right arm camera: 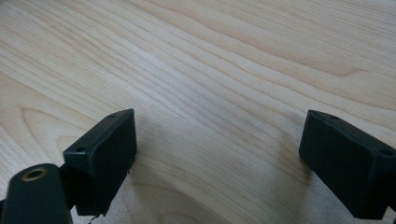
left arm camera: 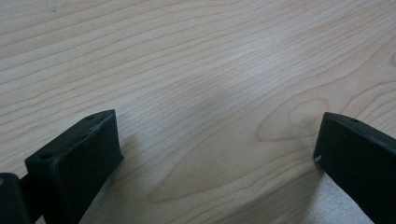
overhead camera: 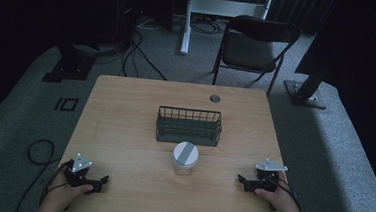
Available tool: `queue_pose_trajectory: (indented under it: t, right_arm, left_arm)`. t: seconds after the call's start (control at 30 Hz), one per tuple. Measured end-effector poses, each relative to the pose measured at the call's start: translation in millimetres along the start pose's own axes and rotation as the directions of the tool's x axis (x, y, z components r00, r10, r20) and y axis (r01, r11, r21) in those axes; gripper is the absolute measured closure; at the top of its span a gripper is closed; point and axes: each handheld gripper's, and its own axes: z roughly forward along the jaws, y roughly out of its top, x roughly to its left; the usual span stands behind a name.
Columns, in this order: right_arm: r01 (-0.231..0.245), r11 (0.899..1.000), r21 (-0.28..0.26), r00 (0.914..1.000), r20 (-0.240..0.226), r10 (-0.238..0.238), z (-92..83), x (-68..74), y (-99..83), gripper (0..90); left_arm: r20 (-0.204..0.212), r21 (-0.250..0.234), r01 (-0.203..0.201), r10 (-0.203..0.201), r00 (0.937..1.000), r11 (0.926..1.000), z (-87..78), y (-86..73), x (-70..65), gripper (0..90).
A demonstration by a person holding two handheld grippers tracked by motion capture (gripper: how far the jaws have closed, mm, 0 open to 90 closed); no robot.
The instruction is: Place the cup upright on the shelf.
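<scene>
From the high view I have the left gripper (overhead camera: 101, 182) sitting low on the near left corner of the wooden table (overhead camera: 125, 111), held in the person's left hand (overhead camera: 67, 192), and the right gripper (overhead camera: 241, 180) low at the near right edge, held in the right hand (overhead camera: 282, 199). Both point inward toward the middle of the table. Between them, a little farther from me, stands a clear jar (overhead camera: 186, 158) with a white lid crossed by a grey stripe; it sits upright, well apart from either gripper. Just behind the jar is a dark green wire basket (overhead camera: 188, 126), near it but not touching as far as I can tell. In the left gripper view my two black jaws stand wide apart with bare wood grain between them, and the right gripper view reads the same: jaws spread, holding nothing, tabletop close beneath. A folding chair (overhead camera: 254, 45) stands on the grey carpet beyond the far edge of the table.
</scene>
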Motion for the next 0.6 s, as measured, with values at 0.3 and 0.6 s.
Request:
queue_pose_trajectory:
  t: [0.3, 0.6]
  right_arm:
    - [0.0, 1.0, 0.0, 1.0, 0.0, 0.0, 0.0, 0.1, 0.0, 10.9]
    - [-0.014, 1.0, -0.001, 0.9998, 0.014, 0.014, 0.1, -0.7, 0.1, 11.0]
  left_arm:
    - [0.0, 0.001, 0.0, 0.0, 1.0, 1.0, 0.0, 0.0, 0.2, 0.7]
    - [-0.001, 0.0, 0.001, -0.001, 1.0, 1.0, 0.1, 0.1, 0.2, 0.7]
